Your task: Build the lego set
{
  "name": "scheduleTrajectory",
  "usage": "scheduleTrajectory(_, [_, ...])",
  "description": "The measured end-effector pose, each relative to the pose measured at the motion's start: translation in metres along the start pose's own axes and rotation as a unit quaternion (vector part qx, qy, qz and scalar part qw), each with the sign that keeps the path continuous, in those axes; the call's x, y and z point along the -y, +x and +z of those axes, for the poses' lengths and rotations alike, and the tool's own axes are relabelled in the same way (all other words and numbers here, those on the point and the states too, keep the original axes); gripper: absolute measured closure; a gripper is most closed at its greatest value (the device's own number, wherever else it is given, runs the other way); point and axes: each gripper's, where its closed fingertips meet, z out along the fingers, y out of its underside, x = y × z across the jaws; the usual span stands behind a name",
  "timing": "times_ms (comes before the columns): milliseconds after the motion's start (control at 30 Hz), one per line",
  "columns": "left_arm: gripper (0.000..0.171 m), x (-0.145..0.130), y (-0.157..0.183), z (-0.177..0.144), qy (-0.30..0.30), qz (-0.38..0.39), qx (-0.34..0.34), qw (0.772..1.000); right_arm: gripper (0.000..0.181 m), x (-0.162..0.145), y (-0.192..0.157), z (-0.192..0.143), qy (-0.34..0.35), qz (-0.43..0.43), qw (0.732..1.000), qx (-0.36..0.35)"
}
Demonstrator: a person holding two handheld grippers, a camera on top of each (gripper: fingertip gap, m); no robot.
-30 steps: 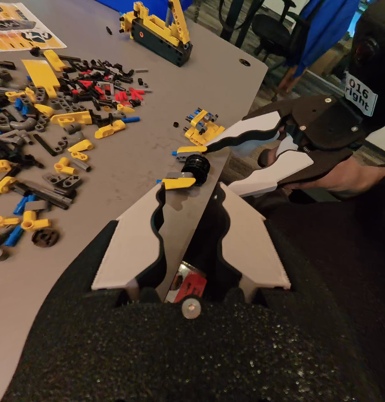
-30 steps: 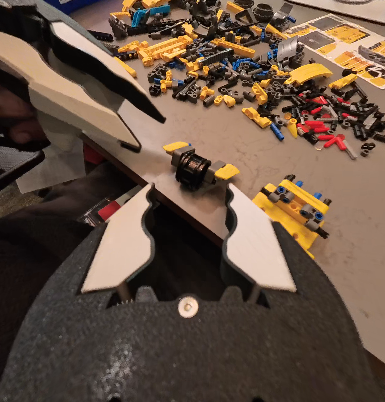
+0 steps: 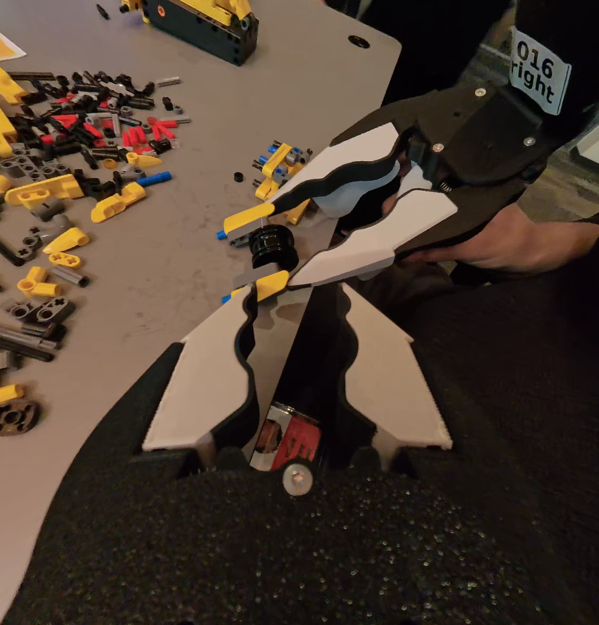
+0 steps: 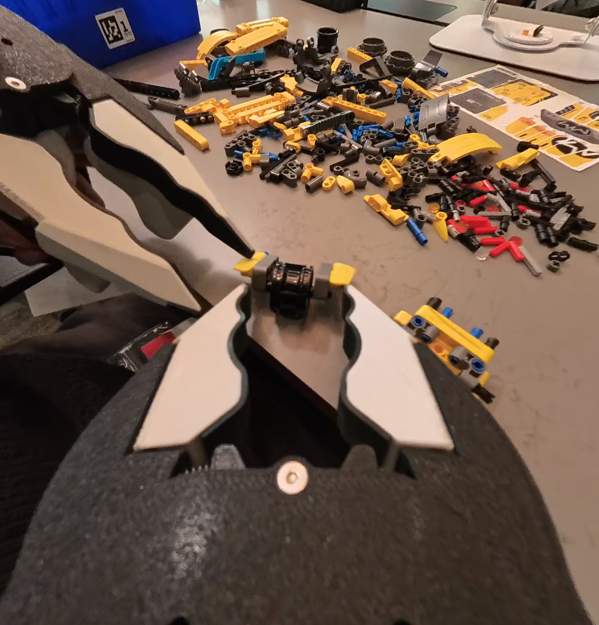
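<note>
Looking along the left gripper (image 3: pixel 296 287), its two pale fingers stand spread wide over the edge of the grey table (image 3: pixel 189 270), grasping nothing. One fingertip touches the near yellow end of a small assembly (image 3: pixel 257 252): a black wheel hub between grey and yellow pieces, lying near the table edge. The right gripper (image 3: pixel 281 247) reaches in from the side, also spread, its tips at the assembly's two ends. A yellow block (image 3: pixel 279 169) sits just behind, and a loose parts pile (image 3: pixel 71 152) lies farther left.

From the right gripper's (image 4: pixel 294 291) own view, its fingers straddle the assembly (image 4: pixel 291 280), released, tips just beside the grey ends. The left gripper (image 4: pixel 223 274) comes in from the left, one tip on the yellow end. The block (image 4: pixel 450 345) lies to the right, the pile (image 4: pixel 375 145) beyond, a blue bin (image 4: pixel 156 30) behind.
</note>
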Motion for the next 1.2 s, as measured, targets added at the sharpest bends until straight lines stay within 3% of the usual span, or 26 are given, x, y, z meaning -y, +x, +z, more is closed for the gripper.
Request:
scheduleTrajectory(367, [0.125, 0.000, 0.004, 0.002, 0.003, 0.000, -0.007, 1.000, 0.131, -0.002, 0.002, -0.002, -0.021, -0.024, 0.999, 0.005])
scheduleTrajectory(500, [0.124, 0.003, 0.001, -0.004, 0.003, 0.032, -0.001, 0.999, 0.131, -0.002, 0.003, -0.003, -0.023, -0.025, 0.999, 0.021])
scheduleTrajectory(700, [0.118, 0.015, -0.005, -0.014, 0.022, 0.097, -0.008, 0.995, 0.131, -0.004, -0.011, -0.006, -0.032, -0.059, 0.992, 0.107])
scheduleTrajectory(900, [0.102, 0.016, -0.005, -0.003, 0.001, 0.153, -0.020, 0.988, 0.131, -0.004, -0.017, -0.007, -0.034, -0.062, 0.982, 0.177])
scheduleTrajectory(1200, [0.100, 0.006, -0.004, 0.010, -0.048, 0.158, -0.045, 0.985, 0.131, -0.003, -0.006, -0.007, -0.032, -0.057, 0.985, 0.157])
